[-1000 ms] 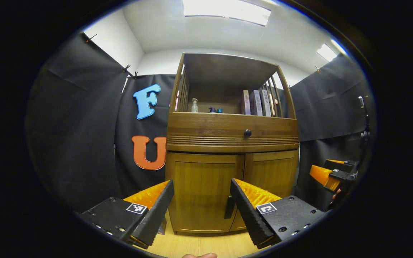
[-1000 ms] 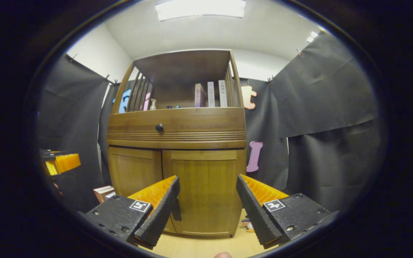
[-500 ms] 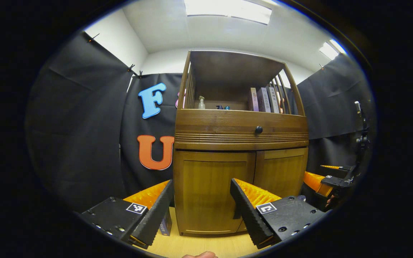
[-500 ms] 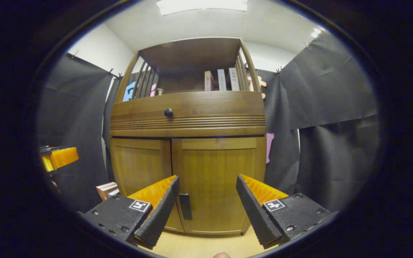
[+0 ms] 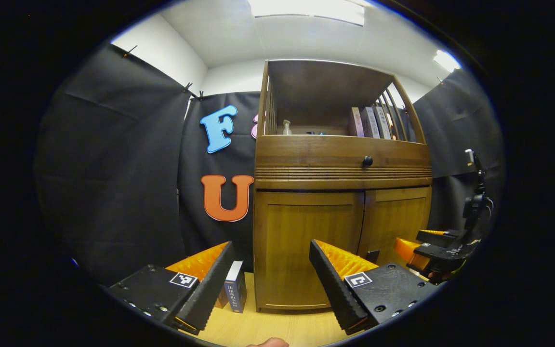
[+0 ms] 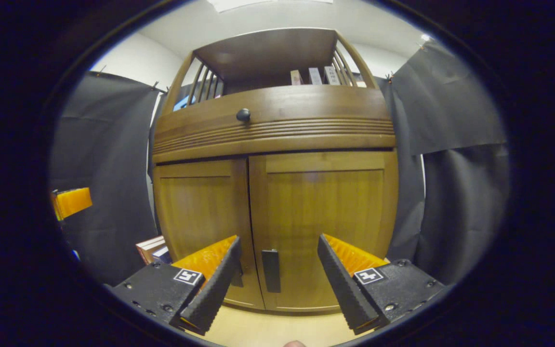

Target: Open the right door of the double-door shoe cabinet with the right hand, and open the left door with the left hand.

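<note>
Two claws were held with their fingers spread apart, nothing between them. The right claw [image 6: 277, 284] was pointed at the shoe cabinet [image 6: 277, 144] from close by, and the dark handle [image 6: 271, 271] of the right door [image 6: 323, 212] was seen between its fingers, not touched. The left claw [image 5: 270, 284] was held farther back, before the left door [image 5: 306, 241], and books [image 5: 233, 292] were seen standing on the wooden floor [image 5: 277, 327] just beside the cabinet's left side. Both doors were seen shut. Above them, a drawer front with a round knob [image 6: 243, 114] was seen, and farther up an open shelf with more books [image 5: 369, 122] and a pump bottle [image 5: 286, 127].
</note>
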Motion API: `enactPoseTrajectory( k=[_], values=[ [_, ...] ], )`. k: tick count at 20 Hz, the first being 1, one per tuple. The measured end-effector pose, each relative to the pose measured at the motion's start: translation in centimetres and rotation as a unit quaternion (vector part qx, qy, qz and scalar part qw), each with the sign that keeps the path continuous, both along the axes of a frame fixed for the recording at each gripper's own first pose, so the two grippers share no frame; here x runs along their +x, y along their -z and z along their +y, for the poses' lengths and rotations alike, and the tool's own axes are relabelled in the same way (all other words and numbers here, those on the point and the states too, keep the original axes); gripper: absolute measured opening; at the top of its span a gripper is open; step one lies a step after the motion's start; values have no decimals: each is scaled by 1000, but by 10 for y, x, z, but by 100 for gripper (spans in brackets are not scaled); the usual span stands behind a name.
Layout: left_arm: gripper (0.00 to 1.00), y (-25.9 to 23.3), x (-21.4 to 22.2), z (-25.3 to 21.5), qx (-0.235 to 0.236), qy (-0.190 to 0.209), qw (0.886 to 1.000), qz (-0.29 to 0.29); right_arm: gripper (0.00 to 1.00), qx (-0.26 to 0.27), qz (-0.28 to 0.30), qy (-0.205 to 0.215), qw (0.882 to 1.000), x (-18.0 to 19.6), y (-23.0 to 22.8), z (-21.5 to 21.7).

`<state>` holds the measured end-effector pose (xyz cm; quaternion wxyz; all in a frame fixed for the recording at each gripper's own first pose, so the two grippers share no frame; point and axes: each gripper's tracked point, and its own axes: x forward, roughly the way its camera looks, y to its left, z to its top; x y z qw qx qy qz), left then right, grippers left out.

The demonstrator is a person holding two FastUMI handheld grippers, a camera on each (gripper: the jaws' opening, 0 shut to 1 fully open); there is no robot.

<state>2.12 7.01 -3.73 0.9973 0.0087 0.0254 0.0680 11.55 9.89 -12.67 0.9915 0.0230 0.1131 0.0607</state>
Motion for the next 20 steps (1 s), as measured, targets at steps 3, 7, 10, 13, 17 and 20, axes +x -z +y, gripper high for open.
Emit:
enactPoseTrajectory(
  k=[3,7,10,13,17,20],
  values=[
    [95,1,-6,5,2,-3,1000,2,99,6,14,-11,1000,14,18,8],
    [95,-1,-12,15,13,-17,1000,-3,95,-7,48,-13,999,37,54,14],
    [95,0,-13,19,3,-28,1000,-2,89,-4,65,-5,998,52,76,15],
    [100,3,-14,24,2,-34,999,5,81,-8,80,2,997,61,96,14],
    [95,2,-17,27,8,-40,999,10,69,0,90,9,996,73,112,14],
    [95,1,-19,25,14,-35,999,9,61,-8,94,11,996,78,118,13]
  ],
)
